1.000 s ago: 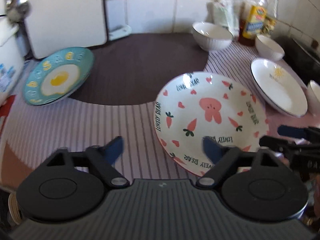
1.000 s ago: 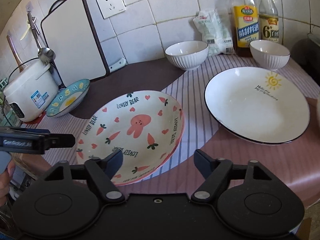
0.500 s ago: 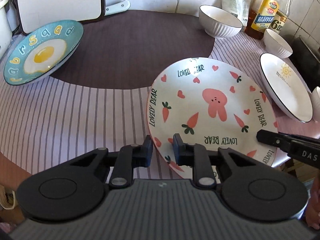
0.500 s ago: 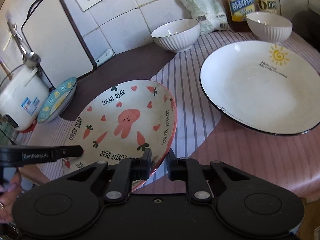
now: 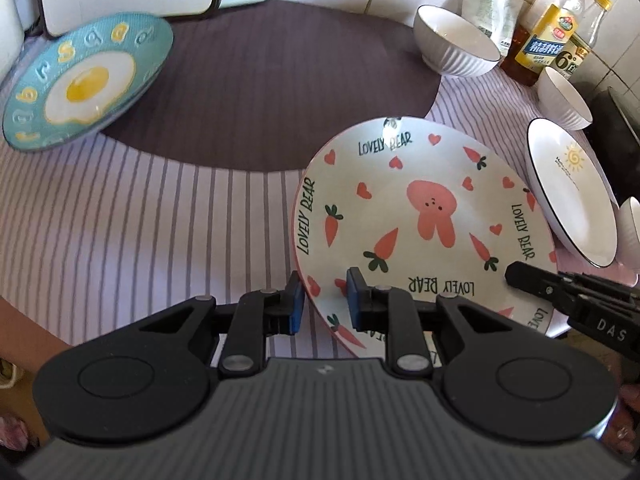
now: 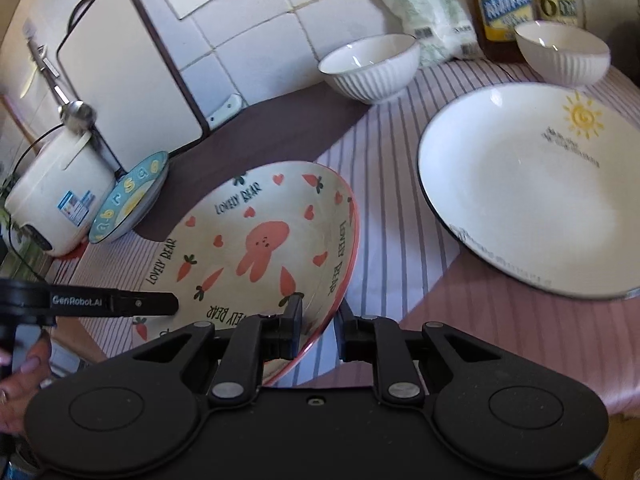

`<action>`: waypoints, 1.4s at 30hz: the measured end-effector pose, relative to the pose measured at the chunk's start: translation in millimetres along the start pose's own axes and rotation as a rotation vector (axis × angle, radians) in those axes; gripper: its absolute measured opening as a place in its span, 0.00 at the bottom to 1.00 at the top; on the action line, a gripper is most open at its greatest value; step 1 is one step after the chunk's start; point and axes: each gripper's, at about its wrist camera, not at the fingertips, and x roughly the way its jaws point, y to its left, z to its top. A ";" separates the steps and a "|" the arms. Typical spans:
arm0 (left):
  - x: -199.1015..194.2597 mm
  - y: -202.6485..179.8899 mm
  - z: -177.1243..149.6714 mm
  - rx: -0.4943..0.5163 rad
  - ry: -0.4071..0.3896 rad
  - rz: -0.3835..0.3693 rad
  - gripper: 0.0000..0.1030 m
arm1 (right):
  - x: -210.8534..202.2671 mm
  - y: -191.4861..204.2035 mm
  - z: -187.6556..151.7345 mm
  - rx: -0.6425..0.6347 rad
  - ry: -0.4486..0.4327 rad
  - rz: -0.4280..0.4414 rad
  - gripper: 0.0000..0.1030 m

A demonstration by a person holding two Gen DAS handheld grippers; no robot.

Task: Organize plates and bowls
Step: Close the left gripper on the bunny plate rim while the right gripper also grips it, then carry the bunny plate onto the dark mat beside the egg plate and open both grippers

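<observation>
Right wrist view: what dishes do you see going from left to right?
Egg plate → bunny plate → ribbed bowl → sun plate.

My left tongs (image 5: 323, 300) and right tongs (image 6: 318, 330) are matt black plastic with blue rubbery-looking pads, and both grip the rim of the round glazed ceramic plate printed with a pink rabbit and carrots (image 5: 424, 216), whose surface is smooth and shiny. The round white ceramic plate with a black rim and yellow sun (image 6: 532, 200), the ribbed white ceramic bowls (image 6: 370, 66) and the teal fried-egg plate (image 5: 84, 84) are equally glossy. My bench (image 5: 120, 220) wears a matt striped cloth with a dull brown patch, backed by glossy white wall tiles (image 6: 256, 12) and clear glass-like bottles with paper labels (image 5: 548, 40).
</observation>
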 end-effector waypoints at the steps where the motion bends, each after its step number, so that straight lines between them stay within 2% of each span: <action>1: -3.1 -0.2 1.0 0.002 -0.004 0.002 0.19 | -1.5 0.6 3.0 -0.005 0.006 0.005 0.21; 7: -24.2 6.7 14.6 -0.033 -0.039 0.011 0.20 | -9.8 7.3 20.7 -0.035 -0.018 0.052 0.22; 11: -36.0 6.9 39.5 -0.007 -0.061 0.042 0.20 | -10.9 21.2 38.0 -0.097 -0.050 0.069 0.22; 17: -34.3 14.8 80.8 0.004 -0.107 0.051 0.20 | 1.8 31.4 74.7 -0.160 -0.074 0.089 0.24; 20: -27.4 24.6 94.7 -0.010 -0.116 0.055 0.20 | 14.0 32.2 92.9 -0.148 -0.086 0.098 0.24; 26: -2.7 38.5 116.3 -0.021 -0.095 0.086 0.21 | 48.1 37.6 112.7 -0.152 -0.077 0.097 0.24; 29: 9.4 50.6 128.8 -0.100 -0.044 0.076 0.21 | 61.0 40.2 113.0 -0.126 -0.078 0.079 0.24; 32: 18.5 53.1 139.9 -0.089 -0.022 0.075 0.21 | 71.8 42.7 114.6 -0.148 -0.065 0.068 0.24; 36: 33.2 51.7 147.0 -0.063 -0.001 0.076 0.21 | 87.4 32.7 125.2 -0.132 -0.051 0.080 0.24; 39: 45.9 60.6 148.6 -0.128 0.050 0.053 0.21 | 95.6 30.6 127.6 -0.131 -0.052 0.061 0.24; 42: 55.6 65.1 144.3 -0.147 0.069 0.040 0.21 | 99.3 26.6 124.3 -0.114 -0.043 0.064 0.25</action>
